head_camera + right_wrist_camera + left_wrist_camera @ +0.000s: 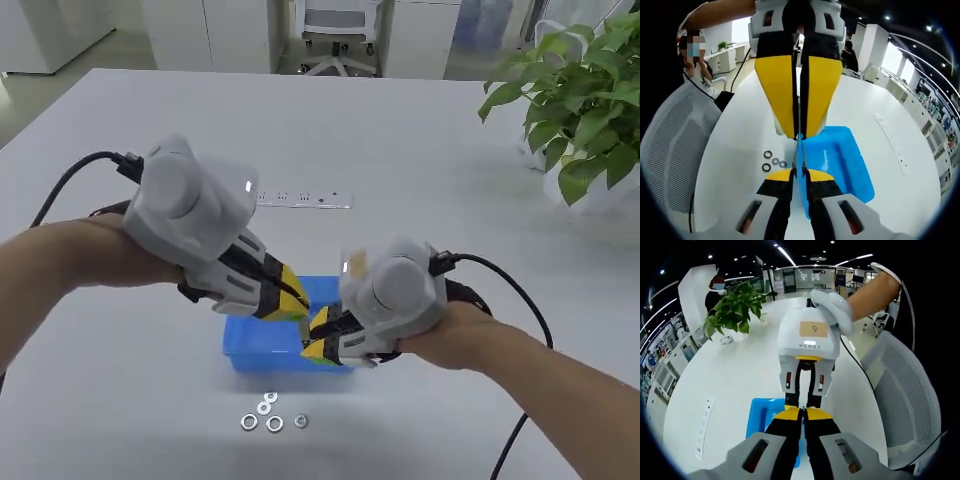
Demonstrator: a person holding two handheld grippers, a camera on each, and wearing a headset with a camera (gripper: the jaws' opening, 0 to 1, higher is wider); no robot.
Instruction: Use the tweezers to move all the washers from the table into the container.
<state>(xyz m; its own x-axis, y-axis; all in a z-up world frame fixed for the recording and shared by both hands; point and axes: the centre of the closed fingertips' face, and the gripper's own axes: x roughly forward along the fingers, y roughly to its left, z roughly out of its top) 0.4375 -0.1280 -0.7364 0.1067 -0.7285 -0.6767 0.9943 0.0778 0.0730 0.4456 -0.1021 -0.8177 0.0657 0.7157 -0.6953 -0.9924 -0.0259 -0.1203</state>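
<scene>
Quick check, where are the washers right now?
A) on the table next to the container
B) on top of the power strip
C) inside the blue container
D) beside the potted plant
A: four washers lie clustered on the table just outside the blue container, whose visible inside looks bare.

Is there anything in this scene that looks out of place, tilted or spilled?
Nothing is spilled or damaged. The washers lie in a small cluster on the table close to the upright blue container. One unusual thing: the left gripper and the right gripper both seem shut on the same thin tweezers, tip to tip.
</scene>
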